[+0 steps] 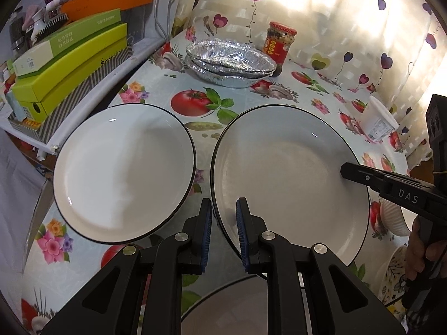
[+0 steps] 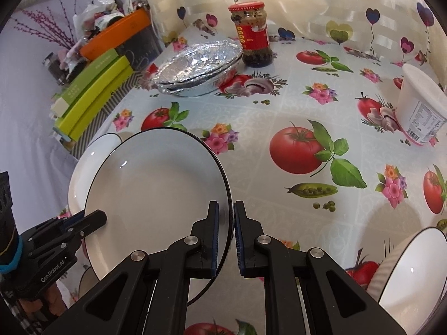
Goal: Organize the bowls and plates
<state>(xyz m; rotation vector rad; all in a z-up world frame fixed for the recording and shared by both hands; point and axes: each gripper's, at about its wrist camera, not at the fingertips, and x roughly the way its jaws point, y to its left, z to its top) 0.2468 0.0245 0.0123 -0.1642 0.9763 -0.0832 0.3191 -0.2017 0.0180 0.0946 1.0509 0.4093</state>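
A white plate with a black rim (image 1: 290, 173) is held tilted above the table between both grippers. My left gripper (image 1: 223, 229) is shut on its near left rim. My right gripper (image 2: 225, 237) is shut on its right rim, and the plate (image 2: 156, 195) fills the lower left of the right wrist view. A second white black-rimmed plate (image 1: 123, 173) lies on the table to the left, partly hidden behind the held plate in the right wrist view (image 2: 83, 167). A ribbed white bowl (image 2: 413, 268) stands at the right.
A stack of foil pans (image 1: 229, 64) and a red-lidded jar (image 1: 279, 43) stand at the back. A white tub (image 2: 421, 106) lies at the right. Green and orange boxes (image 1: 69, 64) are stacked along the left edge. A third dish (image 1: 229, 307) sits under my left gripper.
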